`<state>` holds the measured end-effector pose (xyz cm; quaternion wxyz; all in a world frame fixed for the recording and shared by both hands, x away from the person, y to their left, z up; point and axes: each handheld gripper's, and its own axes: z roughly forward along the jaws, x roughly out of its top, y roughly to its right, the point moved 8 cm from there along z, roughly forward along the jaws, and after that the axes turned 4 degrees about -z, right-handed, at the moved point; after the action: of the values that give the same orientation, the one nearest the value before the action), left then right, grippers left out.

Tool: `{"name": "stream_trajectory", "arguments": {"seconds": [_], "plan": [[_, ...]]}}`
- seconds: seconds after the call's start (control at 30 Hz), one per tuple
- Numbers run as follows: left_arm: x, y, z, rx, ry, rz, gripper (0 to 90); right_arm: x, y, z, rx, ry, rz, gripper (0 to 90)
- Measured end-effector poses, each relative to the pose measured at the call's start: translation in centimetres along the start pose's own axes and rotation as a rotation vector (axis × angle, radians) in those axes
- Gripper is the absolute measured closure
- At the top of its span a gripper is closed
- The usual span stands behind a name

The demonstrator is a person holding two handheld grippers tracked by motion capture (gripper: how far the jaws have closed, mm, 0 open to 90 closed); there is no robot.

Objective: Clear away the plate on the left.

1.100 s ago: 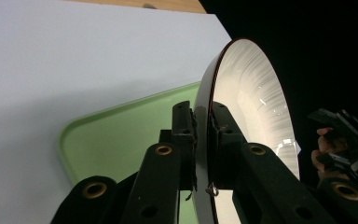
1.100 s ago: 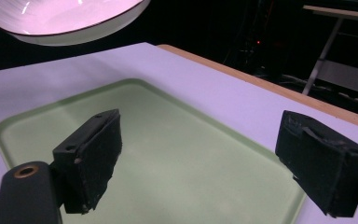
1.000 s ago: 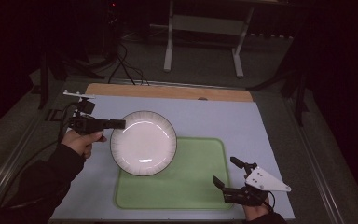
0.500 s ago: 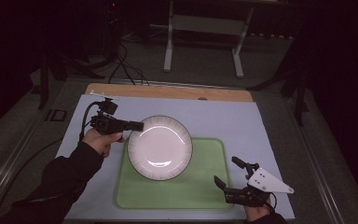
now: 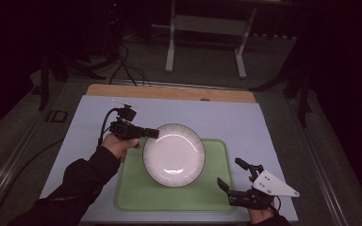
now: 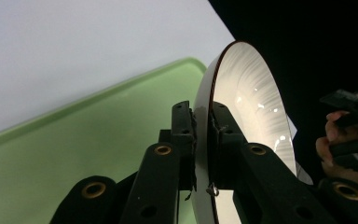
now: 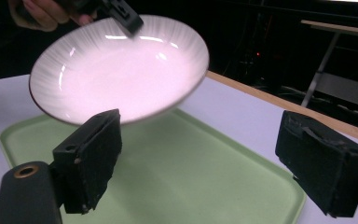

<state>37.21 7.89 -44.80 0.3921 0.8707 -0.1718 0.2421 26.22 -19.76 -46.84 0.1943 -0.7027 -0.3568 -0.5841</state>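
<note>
Left gripper [image 5: 143, 133] clamped on the rim of the white plate [image 5: 173, 154] — in the left gripper view both jaws pinch the plate's edge, one on each face, with the plate turned edge-on to that camera. Plate is held in the air over the green tray [image 5: 136, 188], tilted, not resting on it; the right gripper view shows clear space between its underside and the tray floor. Tray sits on the pale mat [image 5: 245, 117] covering the table. Right gripper [image 5: 238, 181] at the tray's near right corner, jaws spread wide, holding nothing, well apart from the plate. Risk, as a judgement: the pinch is on one edge only, so the plate's weight hangs off to the side — it could swivel or slip in the pads and drop onto the tray, or its low edge could strike first if lowered at this tilt. Versus earlier frames: plate and left gripper have shifted rightward from over the mat to above the tray; right gripper barely moved.
</note>
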Motion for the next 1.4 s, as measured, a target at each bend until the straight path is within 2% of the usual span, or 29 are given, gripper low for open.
{"name": "stream_trajectory", "arguments": {"seconds": [0.13,0.33,0.7,0.87,1.03,1.23,1.4], "plan": [[-0.6,0.0,1.3,-0.004,-0.031,0.011,82.2,0.0,-0.1,0.0,0.004,0.001,-0.002,14.2],[-1.3,-0.8,2.9,0.007,-0.049,-0.005,82.1,-0.1,-0.1,0.1,0.005,-0.005,-0.001,14.2],[-2.3,-2.0,5.0,0.024,-0.066,-0.032,82.1,-0.3,0.0,0.2,0.008,-0.017,0.003,14.2],[-2.9,-2.4,5.7,0.028,-0.081,-0.032,82.1,-0.3,0.0,0.3,0.009,-0.016,0.013,14.3],[-3.2,-3.0,6.1,0.030,-0.076,-0.055,82.1,-0.4,0.1,0.3,0.012,-0.016,0.018,14.3],[-3.6,-3.6,6.7,0.034,-0.088,-0.061,82.0,-0.4,0.1,0.3,0.011,-0.018,0.022,14.2],[-3.8,-4.3,7.1,0.060,-0.087,-0.069,81.9,-0.4,0.0,0.4,0.010,-0.024,0.018,14.2]]}}
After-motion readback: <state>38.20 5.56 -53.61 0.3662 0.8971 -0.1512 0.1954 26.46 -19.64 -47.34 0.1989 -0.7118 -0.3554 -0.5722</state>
